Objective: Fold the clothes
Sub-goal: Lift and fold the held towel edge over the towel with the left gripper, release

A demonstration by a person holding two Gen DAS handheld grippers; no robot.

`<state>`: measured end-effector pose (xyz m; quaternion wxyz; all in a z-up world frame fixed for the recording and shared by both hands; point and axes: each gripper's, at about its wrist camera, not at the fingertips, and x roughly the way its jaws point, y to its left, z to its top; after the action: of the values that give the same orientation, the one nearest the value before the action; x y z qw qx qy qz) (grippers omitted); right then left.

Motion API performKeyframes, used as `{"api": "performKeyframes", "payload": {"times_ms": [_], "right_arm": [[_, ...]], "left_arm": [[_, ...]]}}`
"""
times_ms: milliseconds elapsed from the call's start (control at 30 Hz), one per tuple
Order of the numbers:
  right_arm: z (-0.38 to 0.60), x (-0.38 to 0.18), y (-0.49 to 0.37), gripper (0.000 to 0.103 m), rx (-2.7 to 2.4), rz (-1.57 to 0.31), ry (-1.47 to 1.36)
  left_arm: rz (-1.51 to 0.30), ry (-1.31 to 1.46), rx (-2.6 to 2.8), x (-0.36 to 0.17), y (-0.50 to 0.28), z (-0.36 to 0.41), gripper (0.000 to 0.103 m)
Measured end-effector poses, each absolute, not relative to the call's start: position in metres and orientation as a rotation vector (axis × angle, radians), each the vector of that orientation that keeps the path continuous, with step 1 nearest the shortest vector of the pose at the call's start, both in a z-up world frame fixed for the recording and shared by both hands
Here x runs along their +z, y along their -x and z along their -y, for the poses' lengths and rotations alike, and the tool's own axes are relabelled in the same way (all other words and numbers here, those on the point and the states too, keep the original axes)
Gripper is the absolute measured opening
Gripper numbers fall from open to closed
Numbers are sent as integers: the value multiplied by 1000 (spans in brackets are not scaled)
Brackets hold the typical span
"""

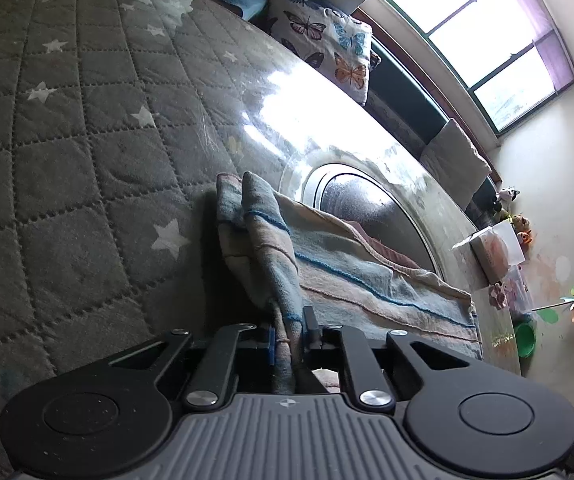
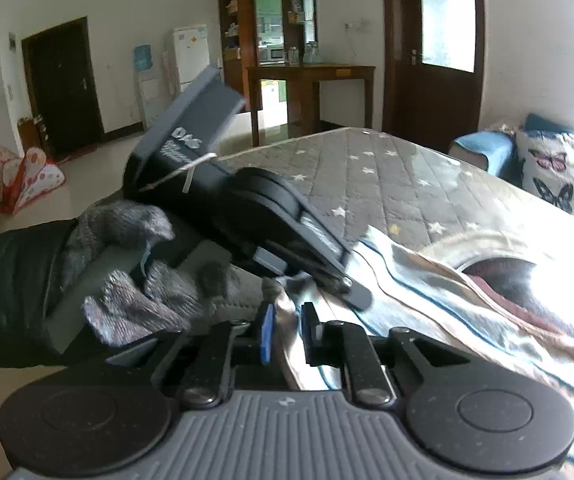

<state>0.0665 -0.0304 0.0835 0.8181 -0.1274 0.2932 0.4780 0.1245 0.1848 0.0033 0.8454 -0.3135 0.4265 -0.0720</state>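
Left tongs pressed together on a bunched edge of the striped blue, beige and pink knitted garment, fabric pinched between the two black fingers. Garment lay partly folded on the grey quilted cover with white stars, spread over the table, next to a shiny transparent sheet with a dark round shape under it. Right tongs closed likewise on an edge of the same garment, cloth gathered between the blue-padded fingers. Seen from the right wrist: left hand in a grey knitted glove holding the other grey and black tool, just beside the right tongs and touching the garment. Behind the table, a white cushion with coloured butterflies below a bright window.
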Motion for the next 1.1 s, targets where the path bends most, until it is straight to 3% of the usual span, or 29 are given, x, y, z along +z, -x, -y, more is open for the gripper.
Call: {"api": "performKeyframes", "payload": {"times_ms": [233,533,1100], "right_arm": [[71,79,-107,20,864,-665,239],[101,33,-185,20,553,-720,291],[91,23,-222,21,478,-709,258]], "left_arm": [[-889,658,-151,8,-125,-183,12],[-885,656,-154,13,-124,-181,12],[-875,650,-160,22,-125,-178,12]]}}
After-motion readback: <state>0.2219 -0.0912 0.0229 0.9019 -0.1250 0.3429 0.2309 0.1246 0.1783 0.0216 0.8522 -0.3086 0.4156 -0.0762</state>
